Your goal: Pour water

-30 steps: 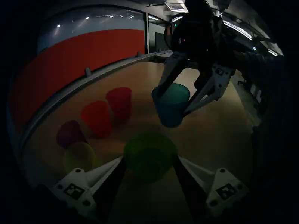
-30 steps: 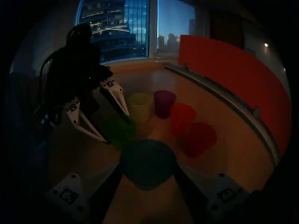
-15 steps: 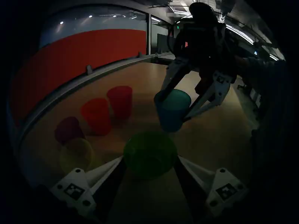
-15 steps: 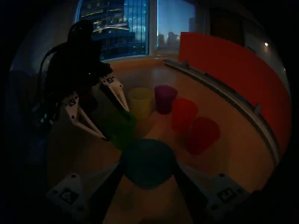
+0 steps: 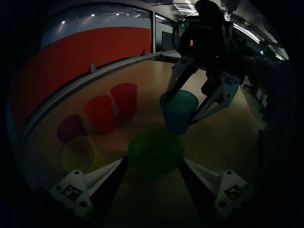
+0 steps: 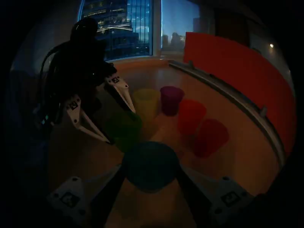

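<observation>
Dim evening scene at a wooden table (image 5: pixel 144 78). Seen from the left gripper view, the left gripper (image 5: pixel 152 161) has its two fingers narrowed onto a green cup (image 5: pixel 155 146), held upright at the near edge of the picture. Just beyond it and a little to the right, the other claw holds a teal cup, also upright.

From the right gripper view, the right gripper (image 6: pixel 150 169) is clamped on that teal cup (image 6: pixel 150 159), with the green cup just beyond it to the left.

Little has changed in the last second. In both views the row of spare cups has slid slightly sideways: a yellow cup (image 5: pixel 79 154) and a purple cup (image 5: pixel 70 127) nearer, and two red cups (image 5: pixel 99 114) farther off, all standing to the left along an orange partition (image 5: pixel 76 53). In the left gripper view the teal cup has drifted a touch right and lower, and it may have been straightened from a slight lean, though the gloom makes that hard to judge.

The two held cups are now close together but not touching. Neither is tipped, so the pour looks not yet begun. The hands seem to be lining up rim over rim. Whether either cup holds water cannot be seen in this light.
</observation>
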Action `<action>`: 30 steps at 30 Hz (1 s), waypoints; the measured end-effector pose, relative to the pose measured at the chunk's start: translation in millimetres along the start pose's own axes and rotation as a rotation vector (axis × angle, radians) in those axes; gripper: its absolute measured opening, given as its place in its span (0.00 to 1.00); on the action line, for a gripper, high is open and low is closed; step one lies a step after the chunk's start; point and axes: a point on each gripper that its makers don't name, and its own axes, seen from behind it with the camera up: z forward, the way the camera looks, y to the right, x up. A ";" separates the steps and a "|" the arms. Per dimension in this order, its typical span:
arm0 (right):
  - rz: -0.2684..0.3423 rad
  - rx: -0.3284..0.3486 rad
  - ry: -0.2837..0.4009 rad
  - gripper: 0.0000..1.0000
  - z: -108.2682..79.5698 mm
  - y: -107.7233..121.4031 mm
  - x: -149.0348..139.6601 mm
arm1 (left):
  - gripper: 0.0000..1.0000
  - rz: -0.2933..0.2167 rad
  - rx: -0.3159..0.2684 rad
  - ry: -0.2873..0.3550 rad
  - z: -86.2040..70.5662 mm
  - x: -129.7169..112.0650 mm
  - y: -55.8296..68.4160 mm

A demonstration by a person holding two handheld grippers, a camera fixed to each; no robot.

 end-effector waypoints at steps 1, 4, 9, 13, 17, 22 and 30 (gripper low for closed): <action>0.000 0.001 0.000 0.97 0.8 -0.5 -0.6 | 0.93 -0.002 -0.001 -0.003 -0.6 -1.4 0.4; 0.001 0.000 0.000 0.97 3.6 -1.7 -2.4 | 0.94 -0.007 0.000 -0.009 -3.6 -4.5 1.3; 0.004 0.000 0.000 0.97 8.2 -3.2 -5.8 | 0.96 -0.015 0.009 -0.007 -11.0 -8.2 1.3; 0.005 0.000 0.000 0.97 9.5 -4.6 -7.7 | 0.96 -0.028 0.016 -0.004 -16.1 -10.8 1.2; 0.003 -0.005 0.001 0.97 9.0 -4.6 -8.9 | 0.96 -0.039 0.025 0.001 -20.1 -12.0 0.6; 0.006 -0.012 0.001 0.98 7.9 -4.4 -12.6 | 0.96 -0.050 0.034 0.013 -23.3 -11.2 1.5; 0.017 -0.019 0.003 0.98 6.3 -4.6 -16.6 | 0.95 -0.059 0.033 0.019 -26.8 -11.2 5.8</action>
